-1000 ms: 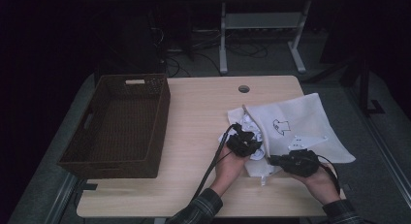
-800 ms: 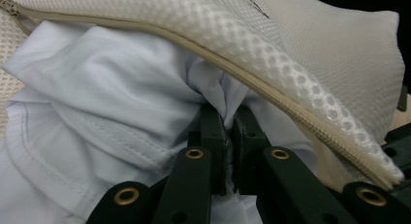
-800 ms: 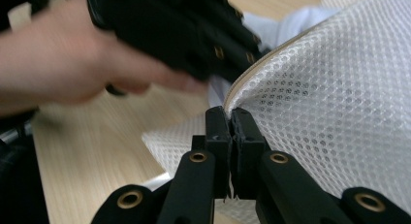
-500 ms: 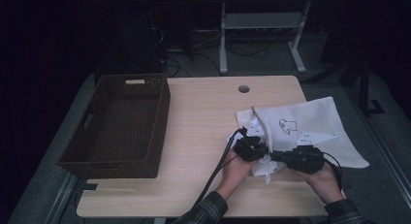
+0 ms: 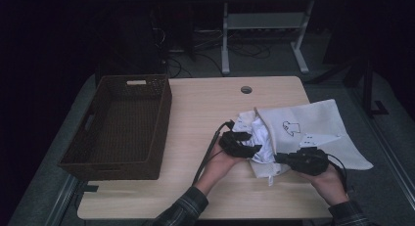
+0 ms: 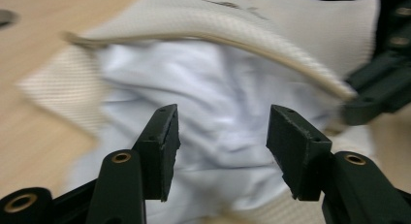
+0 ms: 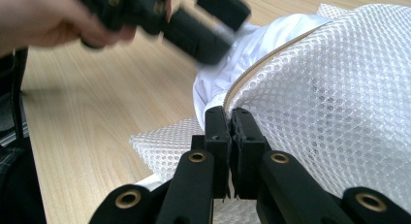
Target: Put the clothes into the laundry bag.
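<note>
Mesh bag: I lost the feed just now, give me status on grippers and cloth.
Left gripper jaws just opened, nothing pinched, white cloth ahead. Right gripper shut on mesh bag rim. Cloth half inside. Nothing in the way.

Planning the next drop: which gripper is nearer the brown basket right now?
Left. The left gripper hovers open over the white garment, just right of the basket. The right gripper is farther right, shut on the mesh bag edge.
</note>
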Motion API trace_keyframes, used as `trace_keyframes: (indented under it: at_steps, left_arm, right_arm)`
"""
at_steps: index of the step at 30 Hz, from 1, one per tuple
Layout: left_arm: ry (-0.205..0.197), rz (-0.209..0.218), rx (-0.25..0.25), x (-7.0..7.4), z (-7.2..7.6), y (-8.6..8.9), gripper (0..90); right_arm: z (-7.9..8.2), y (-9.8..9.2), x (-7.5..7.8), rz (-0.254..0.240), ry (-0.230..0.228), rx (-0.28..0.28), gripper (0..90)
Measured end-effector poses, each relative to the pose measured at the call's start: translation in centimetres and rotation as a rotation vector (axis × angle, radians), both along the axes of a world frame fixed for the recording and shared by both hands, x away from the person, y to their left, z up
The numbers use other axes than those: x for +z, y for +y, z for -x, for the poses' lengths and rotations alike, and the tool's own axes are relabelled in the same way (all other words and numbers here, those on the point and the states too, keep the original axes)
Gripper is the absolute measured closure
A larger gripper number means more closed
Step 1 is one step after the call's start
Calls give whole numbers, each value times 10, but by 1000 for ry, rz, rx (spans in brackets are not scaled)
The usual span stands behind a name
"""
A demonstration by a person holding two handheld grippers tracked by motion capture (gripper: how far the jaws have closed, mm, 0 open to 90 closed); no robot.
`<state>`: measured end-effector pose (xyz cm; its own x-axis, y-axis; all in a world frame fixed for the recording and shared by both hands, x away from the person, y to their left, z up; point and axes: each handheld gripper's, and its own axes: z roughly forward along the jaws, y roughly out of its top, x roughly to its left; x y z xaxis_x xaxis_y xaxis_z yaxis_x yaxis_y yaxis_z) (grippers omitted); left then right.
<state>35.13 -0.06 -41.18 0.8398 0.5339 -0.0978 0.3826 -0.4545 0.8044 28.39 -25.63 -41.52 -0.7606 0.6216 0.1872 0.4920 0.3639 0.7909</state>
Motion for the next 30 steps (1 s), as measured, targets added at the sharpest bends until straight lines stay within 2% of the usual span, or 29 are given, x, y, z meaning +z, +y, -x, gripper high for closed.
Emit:
trace_keyframes:
  at_steps: [3, 9, 12, 15, 18, 22, 26, 28, 30]
  left_arm:
    - [-19, -46, 45, 1, -21, 9, 438]
    - [7, -83, 108, -10, -68, 12, 437]
    - [18, -110, 121, -16, -88, 7, 431]
    - [16, -166, 121, -26, -109, 0, 430]
    - [41, -173, 119, -35, -127, -7, 431]
    - [59, -175, 119, -43, -140, -14, 448]
    - [68, -191, 108, -49, -145, -20, 508]
    - [61, -205, 107, -51, -145, -22, 561]
    - [66, -223, 101, -52, -145, -23, 664]
  right_arm:
    - [0, 0, -1, 1, 3, 2, 862]
    - [-1, 1, -2, 6, 8, 5, 860]
    - [-1, 1, -2, 12, 7, 8, 860]
    - [0, 2, -2, 14, 8, 9, 859]
    - [-1, 3, -2, 17, 4, 16, 857]
    - [-1, 3, -3, 15, 6, 20, 857]
    - [-1, 3, -3, 19, 3, 23, 857]
    - [-1, 3, -2, 20, 4, 22, 857]
    - [-1, 2, -2, 20, 3, 21, 857]
